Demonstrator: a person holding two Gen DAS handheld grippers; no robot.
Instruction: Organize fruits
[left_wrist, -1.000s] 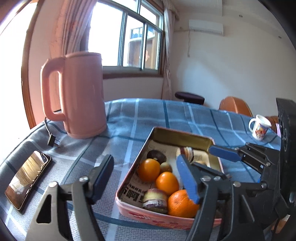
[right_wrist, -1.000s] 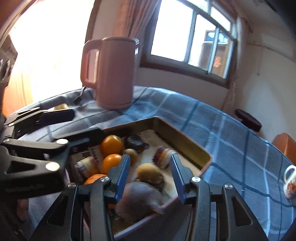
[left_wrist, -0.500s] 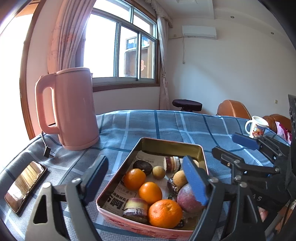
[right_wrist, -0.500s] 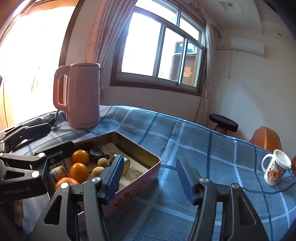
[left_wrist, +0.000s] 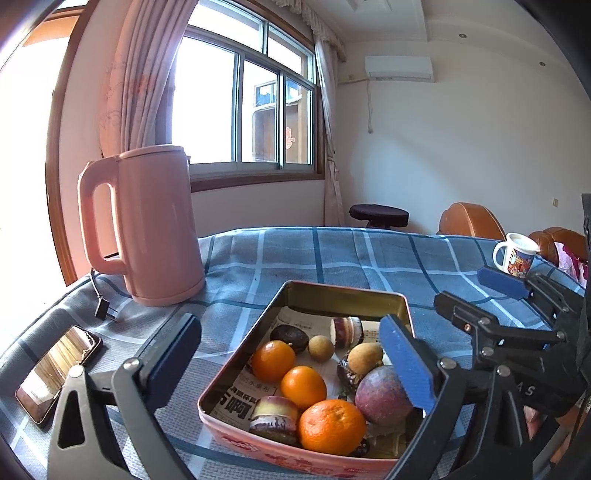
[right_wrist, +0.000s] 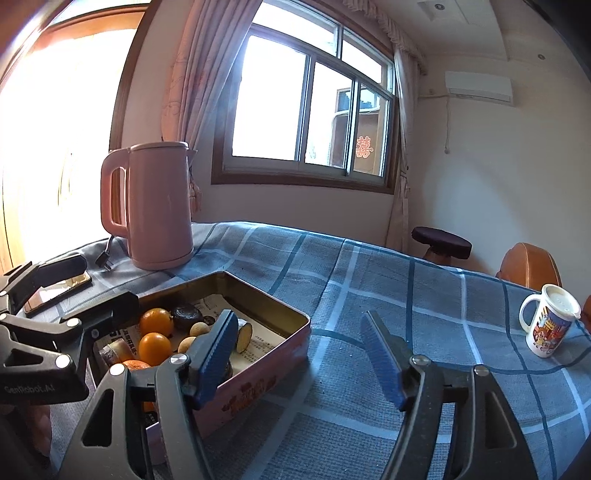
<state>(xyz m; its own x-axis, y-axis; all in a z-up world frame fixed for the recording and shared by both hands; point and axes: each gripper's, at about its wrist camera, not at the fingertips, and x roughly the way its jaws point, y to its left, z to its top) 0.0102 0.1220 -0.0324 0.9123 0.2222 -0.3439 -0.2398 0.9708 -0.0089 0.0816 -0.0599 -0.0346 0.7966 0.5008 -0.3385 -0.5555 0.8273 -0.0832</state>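
We see the tin (left_wrist: 341, 295) low in the frame on the counter (left_wrist: 332, 251), holding 3 oranges (left_wrist: 303, 386), a purple fruit (left_wrist: 382, 393) and smaller pieces on newspaper. Our left gripper (left_wrist: 291, 363) spreads wide above it, holding nothing. Our right gripper (right_wrist: 301, 356) gapes wide too, just right of the tin. A kettle (left_wrist: 147, 221) stands upper left, a mug (right_wrist: 548, 323) far right.

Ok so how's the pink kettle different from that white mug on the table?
The kettle is plain pink and looks taller; the mug is white with a colourful cartoon print. The kettle stands at the table's window side beside the fruit tin, with a cord trailing; the mug sits apart near the opposite edge. Both stand upright on the checked cloth, each with one handle.
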